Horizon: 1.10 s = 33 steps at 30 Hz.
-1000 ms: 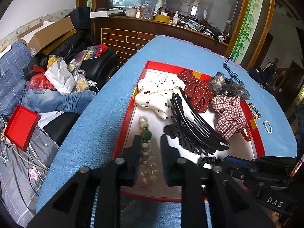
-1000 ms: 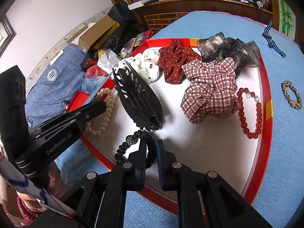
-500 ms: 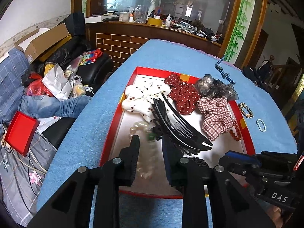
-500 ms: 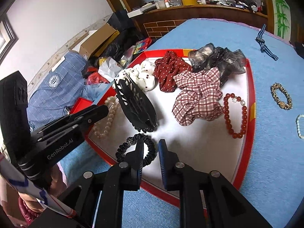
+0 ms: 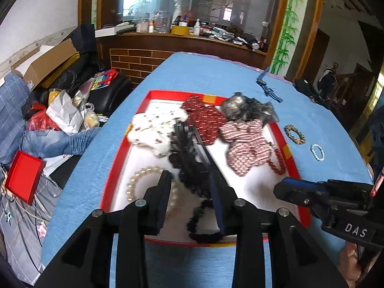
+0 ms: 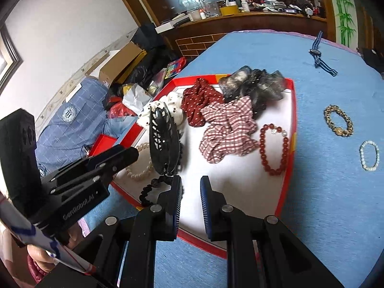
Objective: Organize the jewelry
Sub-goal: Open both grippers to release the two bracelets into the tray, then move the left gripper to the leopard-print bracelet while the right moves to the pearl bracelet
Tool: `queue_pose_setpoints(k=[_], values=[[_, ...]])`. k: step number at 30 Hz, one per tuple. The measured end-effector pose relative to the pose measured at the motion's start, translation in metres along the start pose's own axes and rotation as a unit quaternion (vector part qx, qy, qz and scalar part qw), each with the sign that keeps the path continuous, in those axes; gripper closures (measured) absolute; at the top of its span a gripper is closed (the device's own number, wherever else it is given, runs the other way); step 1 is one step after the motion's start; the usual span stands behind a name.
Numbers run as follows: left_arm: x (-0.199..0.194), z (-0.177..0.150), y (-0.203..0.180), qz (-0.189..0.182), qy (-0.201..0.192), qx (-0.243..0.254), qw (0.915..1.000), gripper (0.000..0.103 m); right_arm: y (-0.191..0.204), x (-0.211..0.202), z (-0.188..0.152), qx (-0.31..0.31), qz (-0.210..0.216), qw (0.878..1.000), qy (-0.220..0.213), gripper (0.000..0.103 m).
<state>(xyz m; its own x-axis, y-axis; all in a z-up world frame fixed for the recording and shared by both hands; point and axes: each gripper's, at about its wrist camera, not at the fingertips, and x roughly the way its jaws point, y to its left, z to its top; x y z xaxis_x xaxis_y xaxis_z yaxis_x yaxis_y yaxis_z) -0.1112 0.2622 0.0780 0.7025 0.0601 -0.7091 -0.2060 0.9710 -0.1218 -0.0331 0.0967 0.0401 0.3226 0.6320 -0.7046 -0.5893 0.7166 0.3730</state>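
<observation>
Two black hand-held tools

Left tool point(image 5: 190, 192) has plain black fingers and silver screws; right tool point(image 6: 190, 199) has blue ribbed pads and "DAS" lettering.

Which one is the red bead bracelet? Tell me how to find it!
Find the red-rimmed tray on the blue tablecloth. Along its right edge, beside the red-and-white checked scrunchie, lies a ring of round, glossy dark red beads. It is the only red bracelet; the gold and white ones lie outside the tray, on the cloth.
</observation>
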Motion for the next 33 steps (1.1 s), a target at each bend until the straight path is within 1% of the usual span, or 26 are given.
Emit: queue_pose_setpoints(k=[7,13,16,19,23,25,26,30,33], values=[[0.007,0.001,-0.041,-0.016,0.013,0.034,0.9992,0.071,-0.028,-0.02,0.001,0.023,-0.009,1.0,-0.014,0.085],[0.014,0.0,-0.08,-0.034,0.026,0.062,0.9972,0.071,-0.065,-0.047,0.001,0.047,-0.032,0.998,-0.026,0.085],[0.019,0.0,-0.102,-0.045,0.034,0.075,0.9956,0.07,-0.089,-0.063,0.003,0.066,-0.047,0.996,-0.034,0.085],[0.024,0.001,-0.126,-0.058,0.042,0.093,0.9931,0.07,-0.118,-0.078,0.007,0.089,-0.071,0.993,-0.036,0.085],[0.035,0.004,-0.159,-0.077,0.055,0.116,0.9888,0.067,-0.163,-0.097,0.014,0.136,-0.09,0.986,-0.042,0.086],[0.042,0.006,-0.172,-0.084,0.062,0.123,0.9869,0.067,-0.175,-0.101,0.018,0.146,-0.103,0.983,-0.044,0.086],[0.046,0.008,-0.178,-0.088,0.066,0.125,0.986,0.067,-0.183,-0.101,0.022,0.146,-0.115,0.982,-0.036,0.085],[0.065,0.019,-0.199,-0.104,0.088,0.124,0.9828,0.067,-0.213,-0.094,0.032,0.157,-0.131,0.979,-0.026,0.085],[0.084,0.033,-0.212,-0.109,0.104,0.119,0.9814,0.067,-0.236,-0.086,0.026,0.176,-0.123,0.976,-0.027,0.085]])
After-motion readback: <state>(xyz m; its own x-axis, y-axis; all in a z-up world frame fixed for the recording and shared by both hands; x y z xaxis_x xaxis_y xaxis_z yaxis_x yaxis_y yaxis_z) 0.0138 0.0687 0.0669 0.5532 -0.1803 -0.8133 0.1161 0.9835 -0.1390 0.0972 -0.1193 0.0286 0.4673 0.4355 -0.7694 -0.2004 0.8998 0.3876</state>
